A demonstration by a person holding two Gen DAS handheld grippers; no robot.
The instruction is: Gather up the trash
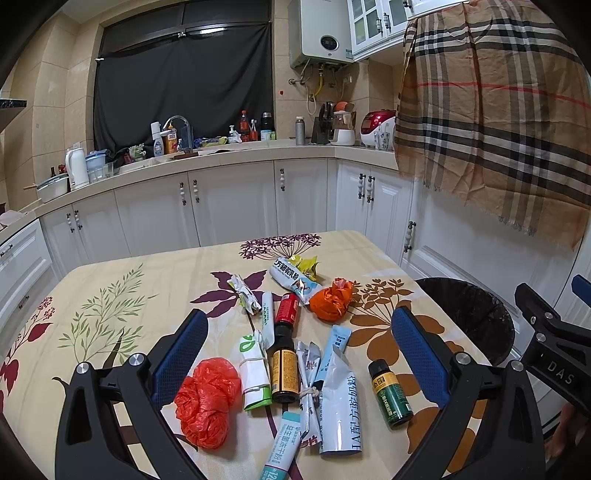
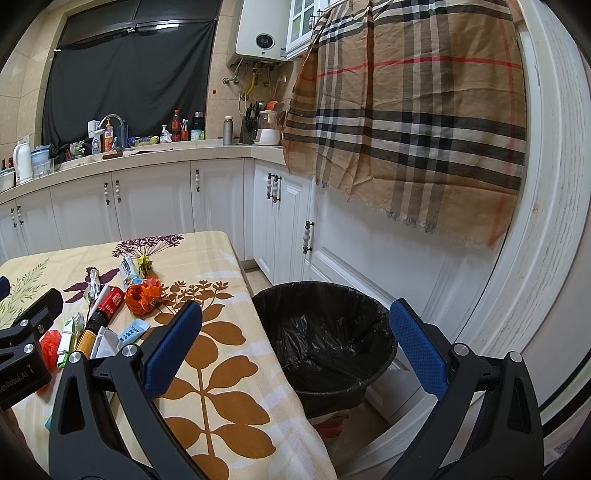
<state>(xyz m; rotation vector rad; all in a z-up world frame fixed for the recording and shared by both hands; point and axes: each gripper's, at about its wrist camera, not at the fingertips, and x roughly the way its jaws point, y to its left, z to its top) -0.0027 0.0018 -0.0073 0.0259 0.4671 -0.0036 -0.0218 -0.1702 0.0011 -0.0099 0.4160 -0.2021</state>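
The left hand-held gripper hangs spread wide and empty over wrappers, crumpled red plastic bag and small bottles on the floral-cloth tabletop. The right hand-held gripper (also released) hovers above the black-lined round trash bin.

A home kitchen: white cabinets, a sink faucet, a wall water heater, a rice cooker.

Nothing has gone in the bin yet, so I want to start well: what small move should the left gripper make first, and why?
Probably lower the left gripper, whose jaws stand open and empty, onto the brown bottle lying between its fingers among the wrappers on the table. It is rigid and central, so it should be easy to pinch. The lined trash bin stands beside the table, under the open right gripper.
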